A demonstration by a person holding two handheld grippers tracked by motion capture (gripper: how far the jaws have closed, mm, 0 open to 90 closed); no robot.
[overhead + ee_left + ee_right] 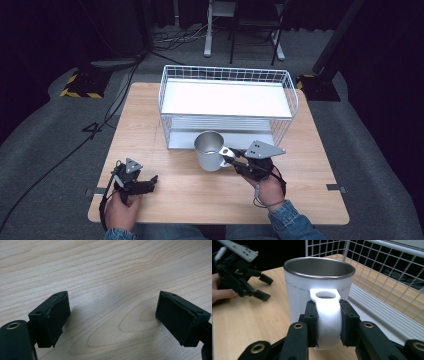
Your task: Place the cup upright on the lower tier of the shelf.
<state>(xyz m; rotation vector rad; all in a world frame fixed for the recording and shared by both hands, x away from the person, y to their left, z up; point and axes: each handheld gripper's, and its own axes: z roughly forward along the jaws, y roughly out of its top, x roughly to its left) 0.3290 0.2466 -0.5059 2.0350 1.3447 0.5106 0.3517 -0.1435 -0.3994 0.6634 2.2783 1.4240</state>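
Mug [210,150] stands upright on the wooden table [150,125], just before the white wire rack [227,97]; the right gripper [328,323] is clamped on its white handle [327,315]. It looks rigid, light and smooth-walled, so that handle seems the surest hold; the left gripper [112,315] rests over bare wood, jaws wide apart.

Ahead of my right gripper [229,156] the mug [209,150] it clamps stands just before the wire basket [290,89], whose front wall blocks any way forward. My left gripper [151,181] sits with jaws spread over bare table [150,130]; open wood lies between it and the mug.
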